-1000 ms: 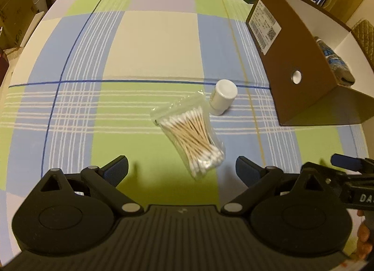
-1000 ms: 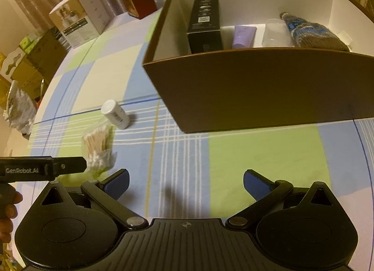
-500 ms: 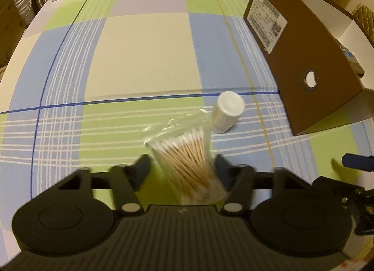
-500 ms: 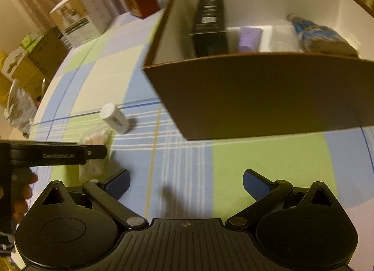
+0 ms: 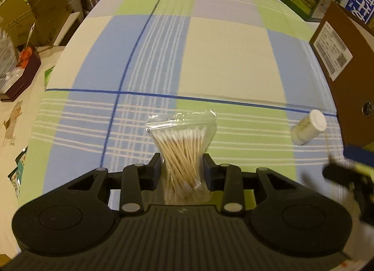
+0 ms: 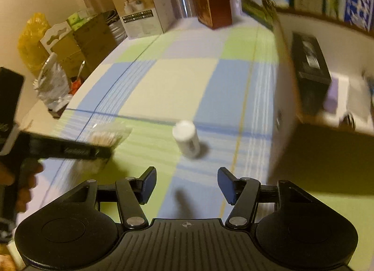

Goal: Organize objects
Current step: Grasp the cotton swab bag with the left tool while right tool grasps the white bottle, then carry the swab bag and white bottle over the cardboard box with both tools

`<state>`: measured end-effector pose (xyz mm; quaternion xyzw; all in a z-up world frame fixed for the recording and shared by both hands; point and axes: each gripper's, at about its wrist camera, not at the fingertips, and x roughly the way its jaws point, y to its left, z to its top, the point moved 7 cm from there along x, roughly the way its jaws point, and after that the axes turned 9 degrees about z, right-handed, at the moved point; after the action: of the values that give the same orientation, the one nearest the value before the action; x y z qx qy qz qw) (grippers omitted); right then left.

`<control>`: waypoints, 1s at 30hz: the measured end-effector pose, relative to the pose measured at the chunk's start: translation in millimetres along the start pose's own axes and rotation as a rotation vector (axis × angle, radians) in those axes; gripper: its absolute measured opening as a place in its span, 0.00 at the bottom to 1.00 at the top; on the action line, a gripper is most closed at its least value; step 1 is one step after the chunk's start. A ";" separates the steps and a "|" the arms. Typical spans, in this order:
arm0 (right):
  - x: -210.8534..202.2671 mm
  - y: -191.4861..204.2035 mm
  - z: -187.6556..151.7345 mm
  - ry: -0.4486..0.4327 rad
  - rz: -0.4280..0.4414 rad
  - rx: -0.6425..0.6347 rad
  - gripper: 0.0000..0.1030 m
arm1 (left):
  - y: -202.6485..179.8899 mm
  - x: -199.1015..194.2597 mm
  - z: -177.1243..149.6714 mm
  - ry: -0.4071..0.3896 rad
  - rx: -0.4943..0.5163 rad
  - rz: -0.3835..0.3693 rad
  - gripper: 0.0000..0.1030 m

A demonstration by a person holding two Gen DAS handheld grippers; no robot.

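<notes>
My left gripper (image 5: 181, 162) is shut on a clear zip bag of cotton swabs (image 5: 181, 147), pinched at its waist above the checked tablecloth (image 5: 222, 60). A small white bottle (image 5: 308, 127) lies on its side to the right, close to the brown cardboard box (image 5: 346, 65). In the right wrist view that bottle (image 6: 187, 138) lies ahead of my right gripper (image 6: 186, 185), which is open with nothing between its fingers. The left gripper (image 6: 70, 149) with the swab bag (image 6: 106, 136) shows blurred at the left. The box (image 6: 311, 144) stands at the right.
Inside the box lie a black carton (image 6: 309, 69) and a purple tube (image 6: 333, 97). A white carton (image 6: 145, 17) and a red-brown box (image 6: 216, 1) stand at the table's far end. Cardboard boxes (image 5: 42, 13) and clutter sit beyond the left table edge.
My left gripper closed on the swab bag and lifted it, turning left. My right gripper swung left toward the white bottle and narrowed its opening.
</notes>
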<state>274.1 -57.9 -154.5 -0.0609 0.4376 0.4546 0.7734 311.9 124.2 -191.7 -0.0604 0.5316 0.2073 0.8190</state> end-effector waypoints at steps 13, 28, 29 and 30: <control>34.7 1.2 12.6 -0.010 -0.042 -0.083 0.24 | -5.4 0.3 -1.8 -0.021 0.040 0.012 0.32; -44.5 -26.3 -40.2 0.006 -0.033 0.050 0.23 | -61.4 -33.6 -49.7 -0.028 0.193 -0.102 0.28; -52.2 -32.5 -45.5 0.003 -0.048 0.063 0.23 | -66.5 -36.0 -53.7 -0.028 0.207 -0.114 0.28; -60.4 -38.5 -51.7 0.002 -0.066 0.076 0.23 | -73.7 -39.6 -58.5 -0.029 0.228 -0.131 0.27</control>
<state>258.8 -144.9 -153.4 -0.0464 0.4529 0.4118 0.7894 278.3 27.8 -190.1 0.0013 0.5349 0.0925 0.8398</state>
